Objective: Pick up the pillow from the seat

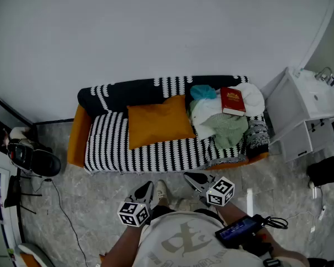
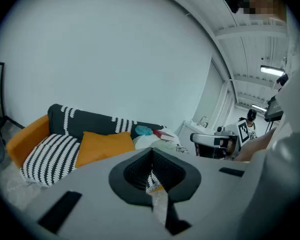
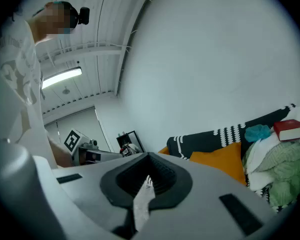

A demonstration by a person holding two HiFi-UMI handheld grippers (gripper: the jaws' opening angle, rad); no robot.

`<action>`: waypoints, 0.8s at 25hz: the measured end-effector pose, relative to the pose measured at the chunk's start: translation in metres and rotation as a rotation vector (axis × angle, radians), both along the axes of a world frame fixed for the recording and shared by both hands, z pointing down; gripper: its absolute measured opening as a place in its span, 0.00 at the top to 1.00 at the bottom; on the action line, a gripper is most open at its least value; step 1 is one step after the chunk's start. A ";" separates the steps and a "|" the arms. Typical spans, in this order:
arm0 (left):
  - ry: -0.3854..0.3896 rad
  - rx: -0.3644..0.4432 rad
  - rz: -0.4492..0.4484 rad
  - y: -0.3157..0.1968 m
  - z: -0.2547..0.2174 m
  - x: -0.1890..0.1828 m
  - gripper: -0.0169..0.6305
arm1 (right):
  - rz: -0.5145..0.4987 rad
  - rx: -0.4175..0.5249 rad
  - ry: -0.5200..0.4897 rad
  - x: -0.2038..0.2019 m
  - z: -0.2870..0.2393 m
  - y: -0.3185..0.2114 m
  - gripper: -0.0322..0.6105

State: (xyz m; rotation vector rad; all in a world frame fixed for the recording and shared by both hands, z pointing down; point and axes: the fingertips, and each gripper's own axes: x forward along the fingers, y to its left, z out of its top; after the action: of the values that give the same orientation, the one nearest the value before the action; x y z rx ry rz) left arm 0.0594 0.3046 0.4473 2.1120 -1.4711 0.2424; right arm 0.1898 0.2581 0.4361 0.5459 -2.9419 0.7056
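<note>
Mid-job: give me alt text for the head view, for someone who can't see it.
An orange pillow lies untouched on a striped sofa, beside a clothes pile topped by a red book. The left gripper and right gripper hang shut and empty above the floor in front of the sofa.

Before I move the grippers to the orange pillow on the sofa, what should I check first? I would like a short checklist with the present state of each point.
1. Top of the pillow free of other things: ok.
2. Left gripper jaws apart for a grasp: not ok; they are together and hold nothing.
3. Right gripper jaws apart: not ok; together and empty.
4. Grippers close to the pillow: not ok; both are by the person's body, short of the seat.
5. Clothes pile clear of the pillow: cannot tell; it lies against the pillow's right edge.
6. Red book away from the pillow: ok; it rests on the pile.
</note>
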 end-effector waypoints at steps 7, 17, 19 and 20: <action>-0.021 0.008 0.028 0.002 -0.005 0.007 0.96 | 0.049 -0.009 -0.024 0.015 0.000 -0.004 0.93; -0.030 0.012 0.036 0.001 -0.007 0.010 0.96 | 0.076 -0.029 -0.042 0.021 0.004 -0.002 0.93; -0.033 0.005 0.029 0.001 -0.006 0.007 0.96 | 0.072 -0.033 -0.033 0.020 0.006 -0.003 0.93; -0.034 0.002 0.025 0.001 -0.005 0.005 0.96 | 0.070 -0.036 -0.030 0.019 0.007 -0.003 0.93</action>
State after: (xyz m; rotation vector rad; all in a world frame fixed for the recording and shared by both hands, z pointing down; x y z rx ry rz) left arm 0.0647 0.3052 0.4422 2.1384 -1.4658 0.2881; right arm 0.2090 0.2546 0.4432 0.6439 -2.9442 0.7785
